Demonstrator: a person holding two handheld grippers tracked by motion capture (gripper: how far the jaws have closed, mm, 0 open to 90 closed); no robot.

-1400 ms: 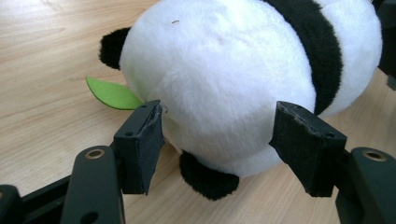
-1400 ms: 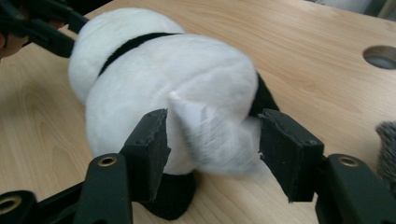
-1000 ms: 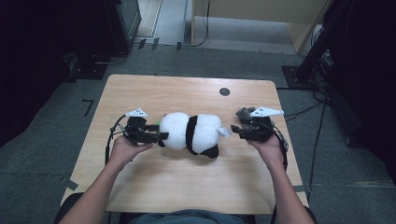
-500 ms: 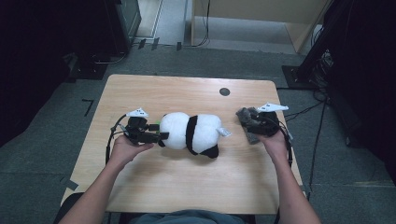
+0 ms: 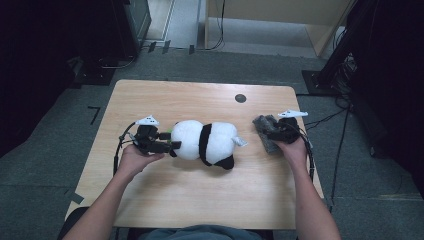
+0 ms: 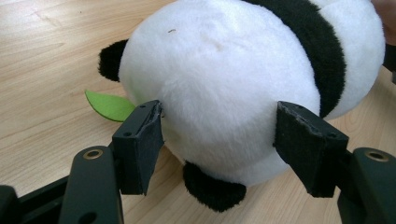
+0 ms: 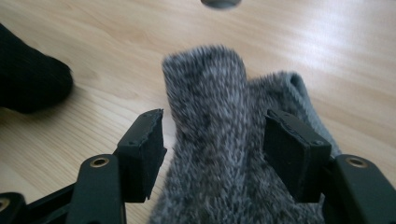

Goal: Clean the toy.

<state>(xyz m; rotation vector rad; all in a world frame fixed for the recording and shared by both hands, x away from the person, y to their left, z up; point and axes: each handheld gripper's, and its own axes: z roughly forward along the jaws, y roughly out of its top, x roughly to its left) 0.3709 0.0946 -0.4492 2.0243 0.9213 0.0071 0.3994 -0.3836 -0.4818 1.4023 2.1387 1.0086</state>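
High view: the panda plush (image 5: 207,142) lies mid-tabletop (image 5: 200,200), the left gripper (image 5: 167,145) clamping its left end. At the right, the right gripper (image 5: 265,131), jaws just opening, straddles a grey sock (image 5: 264,134), pads apart from it.

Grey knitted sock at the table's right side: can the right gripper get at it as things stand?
Probably yes. The grey knitted sock already lies between the right gripper's jaws, which have just been opening; the left pad looks clear of it, and nothing blocks the way.
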